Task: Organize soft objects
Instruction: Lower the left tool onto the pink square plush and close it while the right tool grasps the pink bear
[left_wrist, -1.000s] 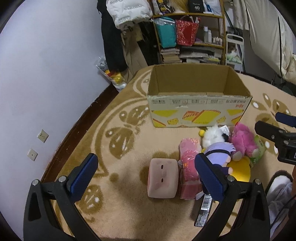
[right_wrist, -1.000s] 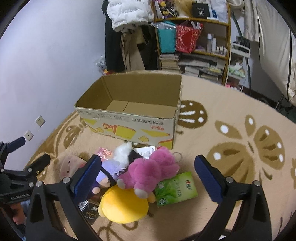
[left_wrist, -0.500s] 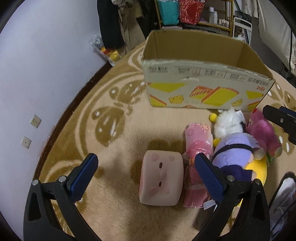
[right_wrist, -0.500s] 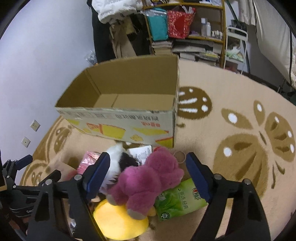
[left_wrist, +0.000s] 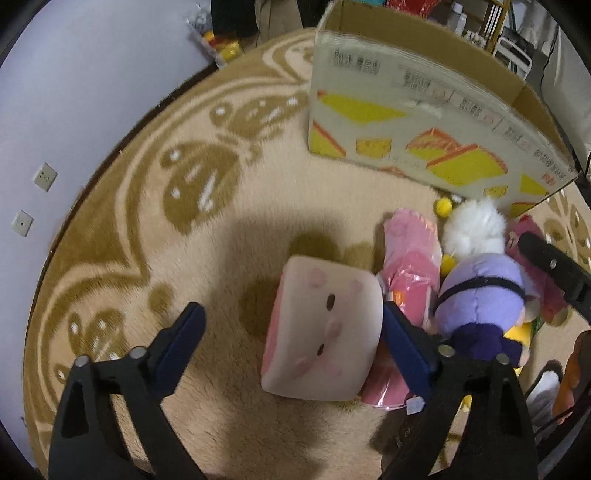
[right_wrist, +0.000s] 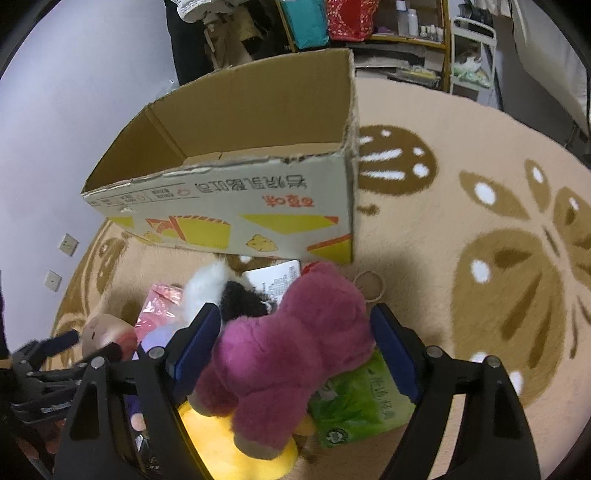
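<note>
A pink square plush cushion (left_wrist: 323, 334) lies on the carpet. My left gripper (left_wrist: 293, 341) is open and straddles it, its right finger against the cushion's right edge. A magenta plush bear (right_wrist: 291, 349) lies on a yellow plush (right_wrist: 221, 448). My right gripper (right_wrist: 295, 349) is open with the bear between its fingers. A purple plush (left_wrist: 480, 295), a white fluffy plush (left_wrist: 474, 227) and a pink packet (left_wrist: 412, 254) lie beside them. An open cardboard box (right_wrist: 236, 206) stands behind the pile; it also shows in the left wrist view (left_wrist: 424, 114).
A green packet (right_wrist: 358, 402) lies under the bear's right side. A white label card (right_wrist: 275, 277) lies by the box. A wall (left_wrist: 74, 92) with sockets runs along the left. Shelves (right_wrist: 369, 22) with bags stand at the back. Patterned carpet (right_wrist: 480, 221) stretches to the right.
Both grippers have dropped lower and closer to the toys. The left now straddles the pink cushion; the right now has the magenta bear between its fingers and has narrowed a little.
</note>
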